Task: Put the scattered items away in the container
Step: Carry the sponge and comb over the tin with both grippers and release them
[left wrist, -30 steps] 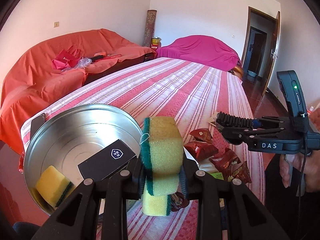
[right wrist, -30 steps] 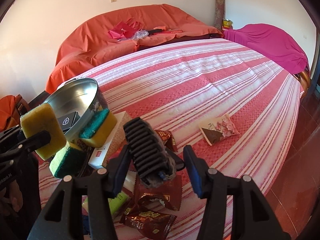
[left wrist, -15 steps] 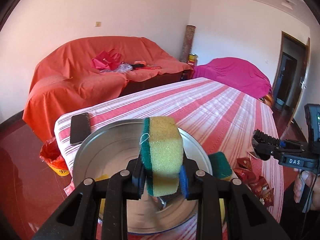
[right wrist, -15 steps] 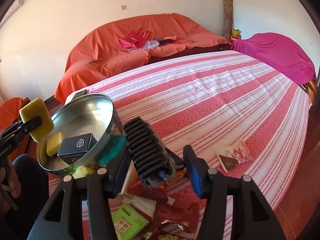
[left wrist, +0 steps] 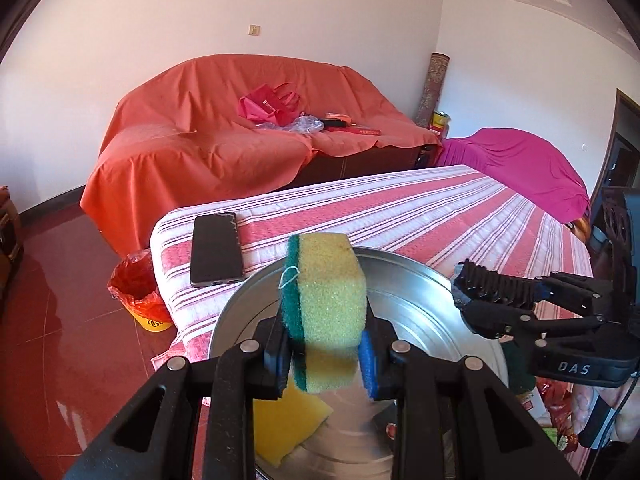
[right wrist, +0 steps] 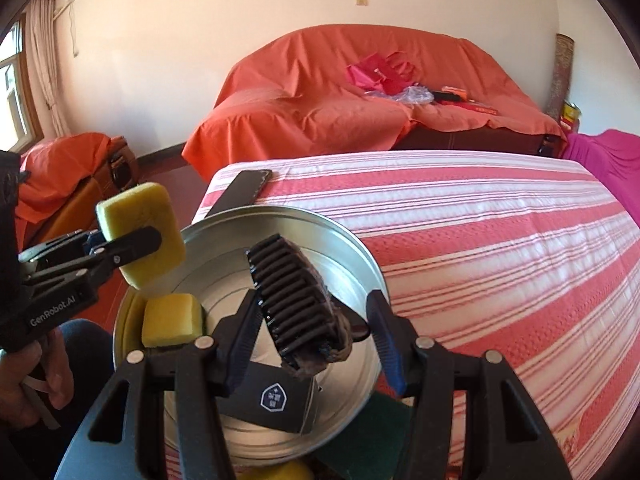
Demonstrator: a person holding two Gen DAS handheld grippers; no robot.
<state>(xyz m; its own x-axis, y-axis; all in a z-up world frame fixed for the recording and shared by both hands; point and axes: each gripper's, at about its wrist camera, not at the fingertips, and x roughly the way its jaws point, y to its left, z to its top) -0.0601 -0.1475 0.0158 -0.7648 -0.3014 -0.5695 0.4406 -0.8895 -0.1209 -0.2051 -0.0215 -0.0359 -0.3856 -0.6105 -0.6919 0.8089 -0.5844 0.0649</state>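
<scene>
In the right wrist view, at the left edge, a hand [right wrist: 28, 376] holds the left gripper [right wrist: 132, 246], whose black fingers are clenched on a yellow foam sponge with a green scouring side [right wrist: 140, 236]; the sponge hangs over the left rim of the round shiny metal tin [right wrist: 360, 248] in the lower middle of the frame. Inside the tin, at its left, lies a second yellow sponge [right wrist: 172, 320], and toward the bottom a black rectangular box with a small white emblem [right wrist: 272, 396]. Just right of centre, the right gripper [right wrist: 310, 320] grips a black ribbed comb-like brush [right wrist: 292, 300] above the tin's interior; its left finger presses the brush, while the blue-padded right finger appears to stand a little off it, so the contact on that side is unclear. Behind the tin, a dark smartphone [right wrist: 240, 194] lies on the red-and-white striped cloth [right wrist: 500, 240]. An orange-draped sofa [right wrist: 340, 108] fills the upper centre.

In the left wrist view the phone sits left of centre, the gripped sponge is in the middle over the tin's rim, and the right gripper with its brush enters from the right edge. At lower right, red snack packets [left wrist: 556, 408] lie on the cloth beside the tin.
</scene>
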